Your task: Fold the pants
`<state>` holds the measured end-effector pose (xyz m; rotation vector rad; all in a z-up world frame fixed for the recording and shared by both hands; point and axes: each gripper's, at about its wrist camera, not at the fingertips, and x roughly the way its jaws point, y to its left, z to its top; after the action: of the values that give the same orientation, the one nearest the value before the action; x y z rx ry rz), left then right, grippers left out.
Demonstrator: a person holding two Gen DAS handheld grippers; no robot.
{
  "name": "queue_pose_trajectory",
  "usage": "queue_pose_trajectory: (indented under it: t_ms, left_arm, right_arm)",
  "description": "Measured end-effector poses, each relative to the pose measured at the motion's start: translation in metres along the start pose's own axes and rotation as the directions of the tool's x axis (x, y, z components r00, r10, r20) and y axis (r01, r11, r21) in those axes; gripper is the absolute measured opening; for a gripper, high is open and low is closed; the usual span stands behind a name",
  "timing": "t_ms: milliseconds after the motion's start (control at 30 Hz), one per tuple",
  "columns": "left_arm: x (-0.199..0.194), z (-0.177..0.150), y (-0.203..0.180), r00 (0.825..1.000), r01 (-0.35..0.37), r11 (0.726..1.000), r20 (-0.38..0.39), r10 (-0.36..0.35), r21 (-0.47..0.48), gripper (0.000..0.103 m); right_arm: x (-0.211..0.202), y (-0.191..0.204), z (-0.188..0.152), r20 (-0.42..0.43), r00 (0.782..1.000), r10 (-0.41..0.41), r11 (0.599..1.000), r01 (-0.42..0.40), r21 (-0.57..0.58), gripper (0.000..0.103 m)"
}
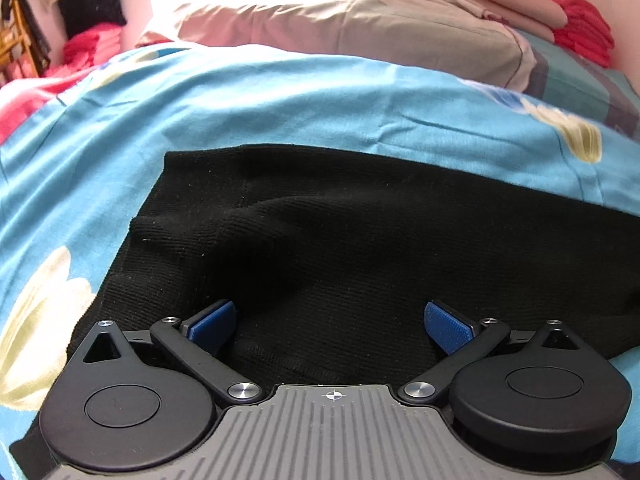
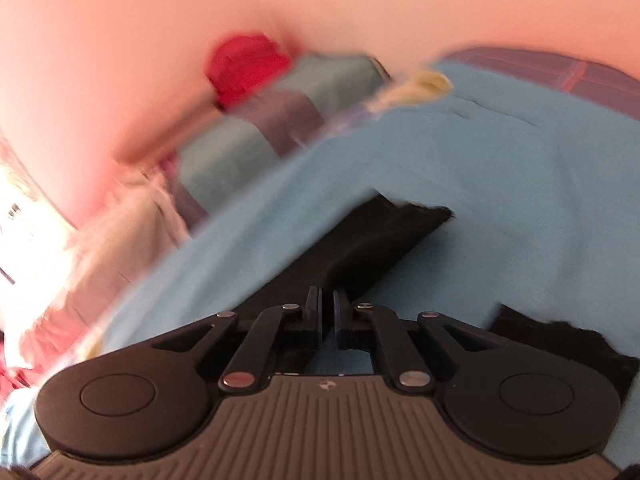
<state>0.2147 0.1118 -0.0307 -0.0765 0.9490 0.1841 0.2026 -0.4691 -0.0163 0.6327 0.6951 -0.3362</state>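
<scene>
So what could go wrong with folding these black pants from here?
The left gripper is open above the black pants, so that side could stay put and the fold skew. The right gripper looks nearly shut on a pant edge in a blurred frame; a thin pinch may slip. The blue bedsheet is wrinkled and might bunch underneath.

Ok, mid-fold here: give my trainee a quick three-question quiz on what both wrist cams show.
1. True or false: the left gripper has its fingers spread wide over the black pants.
2. The right gripper looks: A) wide open, B) nearly closed, fingers almost together, C) out of view.
3. What do the pants lie on?

Key:
1. True.
2. B; motion blur hides whether cloth is pinched.
3. A blue floral bedsheet, with a grey pillow beyond it.
</scene>
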Motion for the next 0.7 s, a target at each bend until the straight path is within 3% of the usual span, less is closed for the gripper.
queue_pose_trajectory:
  t_ms: [67, 100, 133, 167, 233, 300, 400, 467, 500, 533, 567, 633, 700]
  left_arm:
    - [0.000, 0.000, -0.005, 1.000, -0.023, 1.000, 0.001, 0.023, 0.015, 0.103]
    - [0.000, 0.000, -0.006, 1.000, -0.026, 1.000, -0.001, 0.026, 0.016, 0.103]
    - [-0.002, 0.000, -0.004, 1.000, -0.021, 1.000, -0.006, 0.021, 0.013, 0.103]
    - [-0.004, 0.000, -0.002, 1.000, -0.009, 1.000, -0.009, 0.009, 0.008, 0.103]
    - [-0.012, -0.002, 0.003, 1.000, 0.015, 1.000, -0.008, -0.015, -0.006, 0.103]
    - [-0.022, -0.006, 0.006, 0.999, 0.032, 0.999, 0.007, -0.032, -0.018, 0.103]
    - [-0.038, -0.016, 0.008, 0.999, 0.039, 0.999, 0.034, -0.039, -0.023, 0.103]
    - [-0.045, -0.023, 0.007, 0.999, 0.037, 0.999, 0.033, -0.037, -0.008, 0.103]
    - [-0.048, -0.027, 0.008, 0.999, 0.031, 1.000, 0.025, -0.031, 0.000, 0.103]
    - [-0.051, -0.030, 0.009, 0.999, 0.024, 1.000, 0.021, -0.024, 0.007, 0.103]
    - [-0.055, -0.033, 0.011, 1.000, 0.020, 1.000, 0.023, -0.020, 0.013, 0.103]
    - [-0.066, -0.041, 0.017, 0.999, 0.019, 1.000, 0.034, -0.019, 0.016, 0.103]
    - [-0.079, -0.048, 0.021, 0.998, 0.035, 0.999, 0.055, -0.036, 0.008, 0.103]
  right_arm:
    - [0.002, -0.010, 0.003, -0.018, 0.999, 0.027, 0.999, -0.026, 0.033, 0.008]
    - [-0.005, -0.009, 0.004, 0.000, 1.000, 0.008, 0.999, -0.008, 0.043, 0.016]
    - [-0.016, -0.005, 0.004, 0.052, 0.998, -0.035, 0.999, 0.032, 0.041, 0.032]
    - [-0.027, 0.002, 0.002, 0.117, 0.990, -0.082, 0.997, 0.081, 0.015, 0.038]
    - [-0.041, 0.021, -0.004, 0.178, 0.980, -0.092, 0.991, 0.107, -0.076, 0.057]
    - [-0.047, 0.039, -0.012, 0.165, 0.986, -0.029, 0.987, 0.054, -0.150, 0.063]
    - [-0.036, 0.057, -0.028, 0.031, 0.995, 0.093, 0.972, -0.084, -0.220, 0.079]
    - [-0.011, 0.061, -0.033, -0.109, 0.991, 0.079, 0.962, -0.104, -0.252, 0.081]
    - [-0.003, 0.056, -0.035, -0.125, 0.992, 0.010, 0.967, -0.041, -0.250, 0.077]
    - [-0.007, 0.050, -0.035, -0.075, 0.997, -0.015, 0.969, -0.004, -0.247, 0.055]
    - [-0.015, 0.048, -0.034, -0.033, 0.997, -0.065, 0.967, 0.055, -0.247, 0.051]
    - [-0.036, 0.038, -0.031, 0.058, 0.987, -0.147, 0.960, 0.157, -0.233, 0.075]
    - [-0.067, 0.029, -0.033, 0.100, 0.992, -0.074, 0.964, 0.097, -0.247, 0.073]
